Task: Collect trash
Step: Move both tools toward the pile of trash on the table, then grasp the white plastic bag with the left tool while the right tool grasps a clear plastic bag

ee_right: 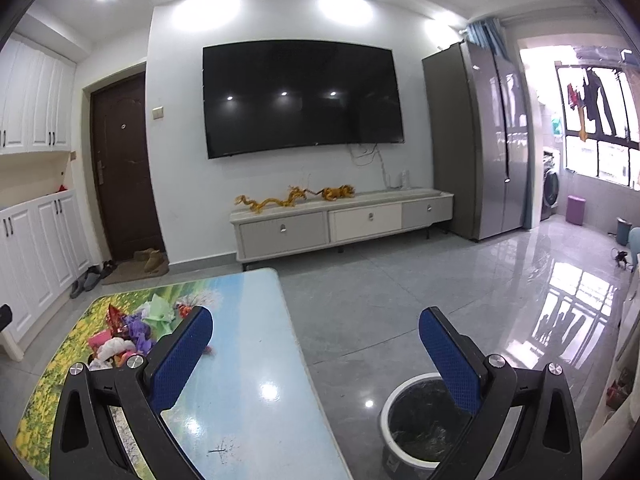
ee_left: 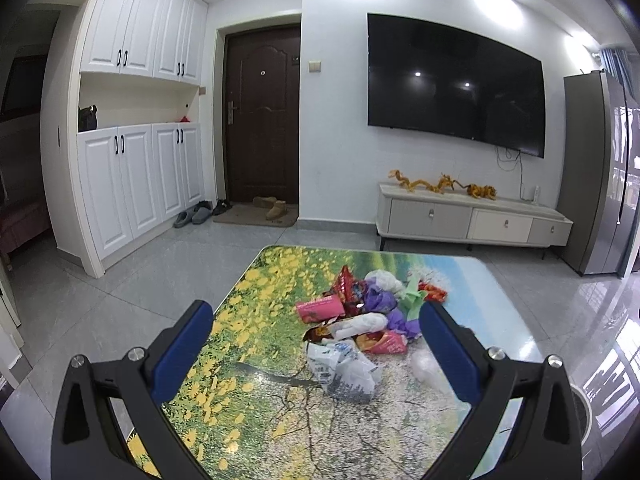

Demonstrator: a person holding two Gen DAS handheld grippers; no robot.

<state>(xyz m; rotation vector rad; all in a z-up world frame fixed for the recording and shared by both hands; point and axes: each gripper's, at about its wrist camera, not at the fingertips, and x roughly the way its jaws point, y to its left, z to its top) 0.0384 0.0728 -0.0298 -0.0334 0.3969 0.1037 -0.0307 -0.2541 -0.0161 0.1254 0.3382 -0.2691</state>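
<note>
A heap of trash [ee_left: 360, 320] lies on the flower-printed table [ee_left: 248, 360]: pink and red snack wrappers, purple and green crumpled paper, white plastic bags. My left gripper [ee_left: 316, 344] hovers open above the table's near part, the heap between and beyond its blue pads [ee_left: 180, 352]. In the right wrist view the same heap [ee_right: 132, 332] sits at the table's [ee_right: 248, 380] far left. My right gripper [ee_right: 316, 348] is open and empty above the table's right edge. A white-rimmed bin [ee_right: 420, 420] with a dark liner stands on the floor below its right finger.
A low TV cabinet [ee_right: 340, 224] with golden dragon figures stands against the far wall under a wall TV [ee_right: 300, 96]. A grey fridge [ee_right: 480, 140] is at the right, white cupboards [ee_left: 140, 176] and a brown door [ee_left: 260, 120] at the left. Tiled floor surrounds the table.
</note>
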